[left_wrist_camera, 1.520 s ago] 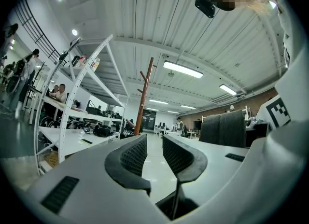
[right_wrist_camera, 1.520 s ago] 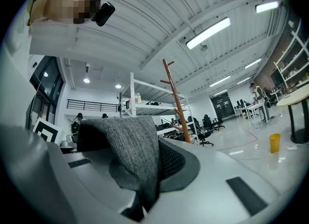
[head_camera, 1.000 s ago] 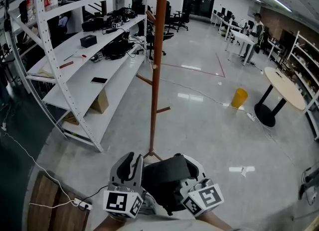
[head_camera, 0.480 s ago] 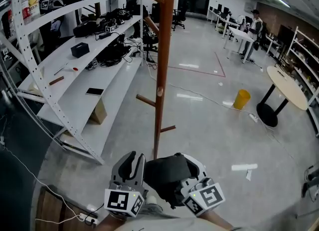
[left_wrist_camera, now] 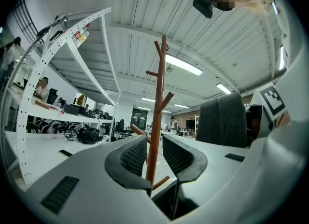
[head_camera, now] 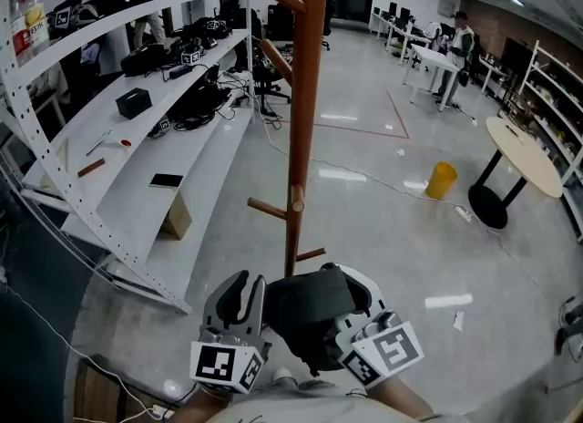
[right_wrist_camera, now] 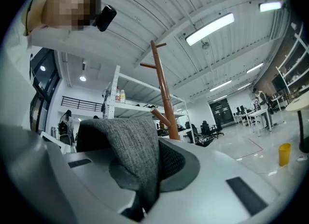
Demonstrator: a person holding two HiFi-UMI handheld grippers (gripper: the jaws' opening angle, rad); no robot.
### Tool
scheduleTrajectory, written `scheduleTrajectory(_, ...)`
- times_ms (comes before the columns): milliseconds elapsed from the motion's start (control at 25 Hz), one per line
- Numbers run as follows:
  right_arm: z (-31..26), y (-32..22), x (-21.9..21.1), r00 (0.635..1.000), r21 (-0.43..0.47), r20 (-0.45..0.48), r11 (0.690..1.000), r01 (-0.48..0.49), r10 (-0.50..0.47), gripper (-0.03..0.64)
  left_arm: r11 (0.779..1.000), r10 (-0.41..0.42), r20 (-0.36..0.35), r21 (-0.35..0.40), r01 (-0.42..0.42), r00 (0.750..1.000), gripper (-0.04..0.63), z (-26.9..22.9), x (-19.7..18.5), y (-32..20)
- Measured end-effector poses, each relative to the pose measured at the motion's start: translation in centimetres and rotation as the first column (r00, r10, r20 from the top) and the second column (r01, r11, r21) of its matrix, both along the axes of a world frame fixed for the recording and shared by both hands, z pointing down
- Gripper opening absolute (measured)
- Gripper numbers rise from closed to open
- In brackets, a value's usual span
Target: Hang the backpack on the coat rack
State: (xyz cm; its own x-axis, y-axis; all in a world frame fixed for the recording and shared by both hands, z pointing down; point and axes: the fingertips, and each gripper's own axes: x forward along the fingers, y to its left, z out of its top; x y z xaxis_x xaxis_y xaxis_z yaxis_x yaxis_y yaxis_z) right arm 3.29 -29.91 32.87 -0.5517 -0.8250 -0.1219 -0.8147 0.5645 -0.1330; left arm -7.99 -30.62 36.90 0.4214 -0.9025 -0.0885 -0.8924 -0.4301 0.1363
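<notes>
The right hand-held gripper (right_wrist_camera: pixel 154 166) is pinching the grey backpack (head_camera: pixel 310 314), holding it near the pole of the coat rack (head_camera: pixel 301 139). The left hand-held gripper (left_wrist_camera: pixel 154 153) is gaping slightly, empty. White shelving (head_camera: pixel 137 189) is flanking the left; bare floor (head_camera: pixel 392 230) is spreading right.

- The coat rack (head_camera: pixel 303 93) runs past the top edge of the head view, so its upper pegs are cut off. Its foot is hidden behind the backpack (head_camera: pixel 314 307).
- Only the backpack's dark top shows there. The rest lies hidden under the left gripper (head_camera: pixel 244 289), the right gripper (head_camera: pixel 357 303) and the person's shirt (head_camera: pixel 301 409).
- In the right gripper view, grey backpack fabric drapes over one of the fingers and hides most of it. Which part of the backpack is pinched cannot be told.
- Clutter on the shelving (head_camera: pixel 137 170) is mostly too small to name.
- The bottle (head_camera: pixel 27 25) is cut by the left edge, and its label is unreadable.
- The distant person (head_camera: pixel 460 40) is too small for detail.
</notes>
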Motion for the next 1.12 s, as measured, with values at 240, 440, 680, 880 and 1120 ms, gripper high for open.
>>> scheduleTrajectory(240,-4.8,-1.9,0.4,0.999,0.023,-0.041,1.000,0.007,-0.006,0.031,0.999,-0.035,-0.034,0.007,0.036,0.999,0.112,-0.7,-0.5,-0.9)
scheduleTrajectory(440,-9.4,-4.3,0.8,0.999,0.047,-0.032,0.999,0.015,-0.014,0.030,0.997,-0.069,-0.052,0.018,0.070,0.996,0.112,-1.2,-1.0,-1.4)
scheduleTrajectory(680,-11.8,-7.3,-0.3,0.997,0.029,-0.056,0.999,0.045,-0.044,0.031,0.996,-0.090,-0.069,0.001,0.091,0.994,0.112,-0.6,-1.4,-1.7)
scheduleTrajectory(880,-11.6,-9.9,-0.6,0.996,0.004,-0.083,1.000,0.028,-0.028,0.029,0.995,-0.099,-0.091,-0.012,0.099,0.991,0.112,-0.1,-1.5,-1.8)
scheduleTrajectory(1120,-8.9,-13.3,1.4,0.994,-0.054,-0.081,0.996,-0.071,0.066,0.030,0.994,-0.104,-0.094,-0.024,0.102,0.990,0.112,0.4,-1.6,-1.9)
